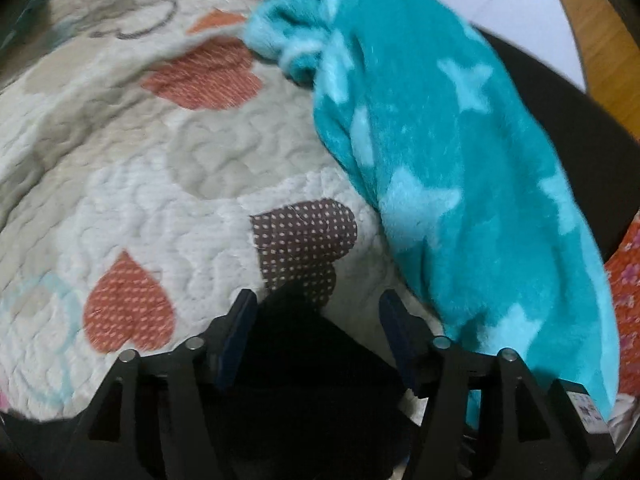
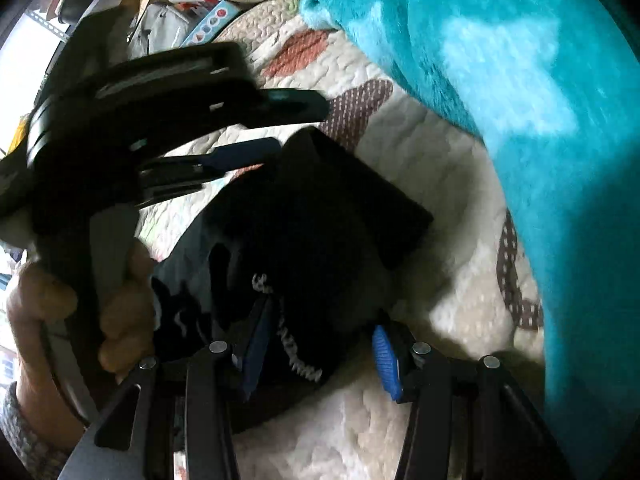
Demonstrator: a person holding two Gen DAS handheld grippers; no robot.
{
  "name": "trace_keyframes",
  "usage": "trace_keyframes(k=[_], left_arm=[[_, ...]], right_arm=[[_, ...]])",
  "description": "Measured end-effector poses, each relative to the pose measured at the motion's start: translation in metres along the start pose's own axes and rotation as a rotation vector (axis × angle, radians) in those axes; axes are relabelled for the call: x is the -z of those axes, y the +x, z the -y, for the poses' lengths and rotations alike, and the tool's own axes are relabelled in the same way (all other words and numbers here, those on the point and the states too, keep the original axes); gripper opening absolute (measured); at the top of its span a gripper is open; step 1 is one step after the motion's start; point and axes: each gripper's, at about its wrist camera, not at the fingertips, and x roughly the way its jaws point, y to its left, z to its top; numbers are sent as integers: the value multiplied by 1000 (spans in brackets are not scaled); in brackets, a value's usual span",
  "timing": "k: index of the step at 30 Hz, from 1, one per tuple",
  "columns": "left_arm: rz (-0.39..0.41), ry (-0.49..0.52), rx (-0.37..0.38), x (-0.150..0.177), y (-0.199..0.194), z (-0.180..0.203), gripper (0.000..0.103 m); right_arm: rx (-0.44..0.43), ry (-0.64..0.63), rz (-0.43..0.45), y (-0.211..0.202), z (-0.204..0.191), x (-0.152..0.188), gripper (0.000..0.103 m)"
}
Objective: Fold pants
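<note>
Pants (image 2: 320,216), dark and floppy, bunched on the quilted bed (image 1: 152,184); I'd pinch the drawstring waistband. Both the left claw (image 1: 316,320) and right claw (image 2: 320,336) are spread, straddling fabric.

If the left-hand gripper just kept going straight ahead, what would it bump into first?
Probably the black pants: a dark corner of them already sits between the open left gripper fingers. Beyond that lies the heart-patterned quilt. Depth is hard to judge through the fisheye.

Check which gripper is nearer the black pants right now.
Right. The right gripper has its open jaws straddling the black pants; the left gripper is open above them, reaching in from the left.
</note>
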Motion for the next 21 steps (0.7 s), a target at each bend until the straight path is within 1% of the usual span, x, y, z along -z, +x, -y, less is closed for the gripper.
trace_keyframes(k=[2,3,4,5,6,9,11,14,16,17,18,19,20,21], left_arm=[[-13,30,-30,1,4,4,62],[-15,48,-52,2,4,6,58],[-19,61,-90,3,4,8,36],[-27,71,-114,4,4,9,17],[-23,69,-108,6,0,8,15],[11,41,-81,11,-17,5,15],[54,25,-70,15,-38,4,15],[132,7,-48,24,-79,2,15],[196,-22,-23,37,-116,-5,15],[216,-34,-16,37,-125,-4,15],[254,-58,-1,46,-146,-12,15],[279,-73,6,51,-157,-13,13],[300,-89,10,55,-169,-17,9],[327,-106,16,61,-182,-24,8]], right_arm=[[2,-8,7,2,-1,-1,53],[10,-27,7,4,-4,-1,52],[17,-40,8,4,-6,-2,51],[21,-46,9,5,-7,-2,47],[26,-50,8,4,-8,-2,35],[6,-55,17,-1,-11,-3,26],[-16,-100,42,-11,-20,-2,23],[-39,-220,104,-30,-44,4,21],[-53,-314,142,-42,-68,12,20],[-55,-379,162,-49,-83,19,19],[-62,-419,168,-53,-93,24,19],[-64,-476,181,-58,-106,30,19],[-66,-526,187,-61,-118,37,19],[-69,-566,188,-63,-127,43,19]])
